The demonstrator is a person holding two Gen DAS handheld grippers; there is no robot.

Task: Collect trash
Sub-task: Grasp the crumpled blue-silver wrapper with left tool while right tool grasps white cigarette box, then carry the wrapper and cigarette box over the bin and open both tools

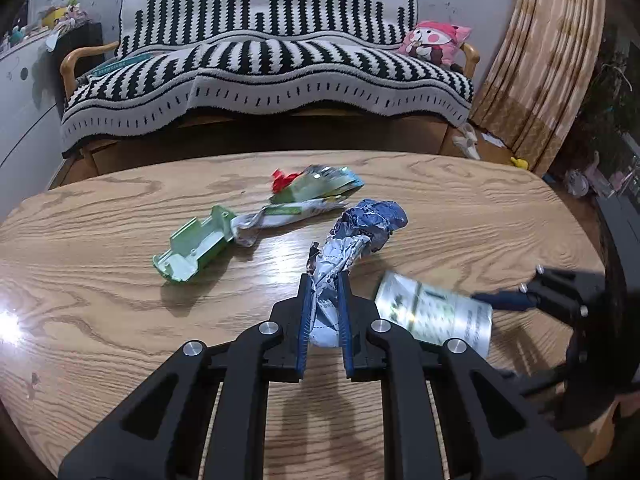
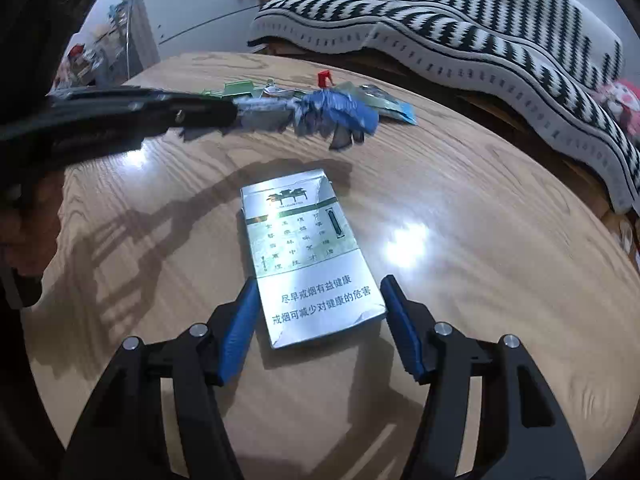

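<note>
The silver cigarette pack [image 2: 310, 258] lies flat on the wooden table [image 2: 460, 240], its near end between the spread fingers of the right gripper [image 2: 316, 300], which stand wide apart just beside its edges. The left gripper [image 1: 325, 296] is clamped on a crumpled blue-and-silver foil wrapper [image 1: 352, 240], near a green plastic tray [image 1: 196, 246] and green snack wrappers [image 1: 316, 188].
</note>
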